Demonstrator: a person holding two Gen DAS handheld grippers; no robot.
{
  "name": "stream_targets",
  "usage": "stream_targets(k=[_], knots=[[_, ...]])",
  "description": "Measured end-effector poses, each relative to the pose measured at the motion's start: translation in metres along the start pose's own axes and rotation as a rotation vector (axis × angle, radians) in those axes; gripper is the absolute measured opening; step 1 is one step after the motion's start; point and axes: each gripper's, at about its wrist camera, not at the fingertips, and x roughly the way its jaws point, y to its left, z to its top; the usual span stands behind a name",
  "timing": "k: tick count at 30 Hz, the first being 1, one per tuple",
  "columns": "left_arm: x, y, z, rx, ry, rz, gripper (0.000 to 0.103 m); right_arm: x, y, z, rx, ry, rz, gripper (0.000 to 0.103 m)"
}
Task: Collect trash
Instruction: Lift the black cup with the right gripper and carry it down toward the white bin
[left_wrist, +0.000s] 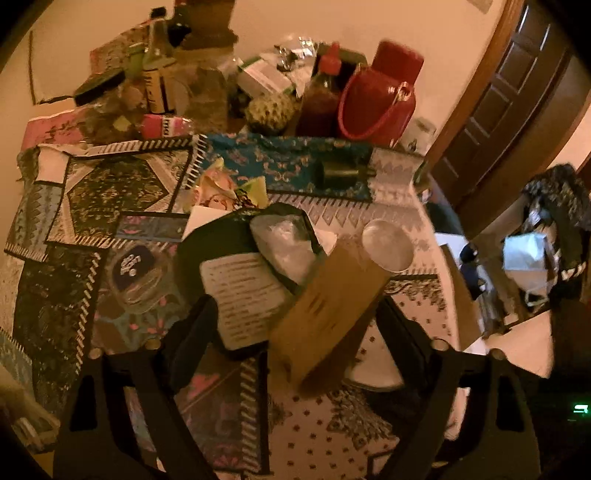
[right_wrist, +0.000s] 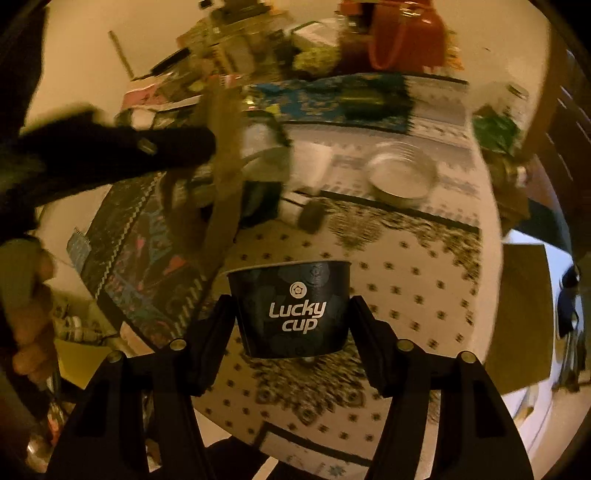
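Observation:
My right gripper (right_wrist: 291, 314) is shut on a dark paper cup (right_wrist: 291, 310) printed "Lucky cup" and holds it upright above the patterned tablecloth (right_wrist: 406, 288). My left gripper (left_wrist: 291, 325) is shut on a bundle of trash: a brown paper bag (left_wrist: 325, 314) and a dark packet with a white label (left_wrist: 243, 295), with a clear plastic piece (left_wrist: 284, 243) on top. In the right wrist view the left gripper (right_wrist: 184, 147) shows blurred at the left with the brown bag (right_wrist: 225, 177) hanging from it.
The back of the table is crowded with a red jug (left_wrist: 380, 99), a sauce bottle (left_wrist: 321, 96), jars and boxes. A crumpled wrapper (left_wrist: 225, 188) and a glass dish (left_wrist: 136, 277) lie on the cloth. A shallow white bowl (right_wrist: 402, 177) sits mid-table. A wooden door (left_wrist: 509, 110) stands at the right.

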Motion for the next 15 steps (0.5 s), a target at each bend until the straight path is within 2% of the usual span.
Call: stream_targets(k=[1,3,6,10,11,13,15], knots=[[0.007,-0.002,0.000,0.013,0.014,0.010,0.074,-0.002,-0.003,-0.001,0.013,-0.004,-0.005,0.059],[0.018,-0.006,-0.002,0.043,0.048,0.011,0.058,-0.007,-0.007,-0.005,0.034,-0.013,-0.014,0.059],[0.022,-0.007,-0.009,0.069,0.073,0.007,0.042,-0.014,-0.010,-0.008,0.062,-0.031,-0.029,0.059],[0.014,-0.002,-0.020,0.080,0.069,-0.028,0.026,-0.022,-0.013,-0.012,0.100,-0.053,-0.038,0.059],[0.011,0.001,-0.022,0.076,0.077,-0.055,0.009,-0.023,-0.012,-0.012,0.107,-0.058,-0.045,0.059],[0.003,0.009,-0.026,0.046,0.088,-0.113,0.007,-0.028,-0.009,-0.015,0.117,-0.072,-0.057,0.059],[-0.008,0.016,-0.029,0.032,0.067,-0.135,0.004,-0.032,-0.005,-0.016,0.126,-0.087,-0.067,0.059]])
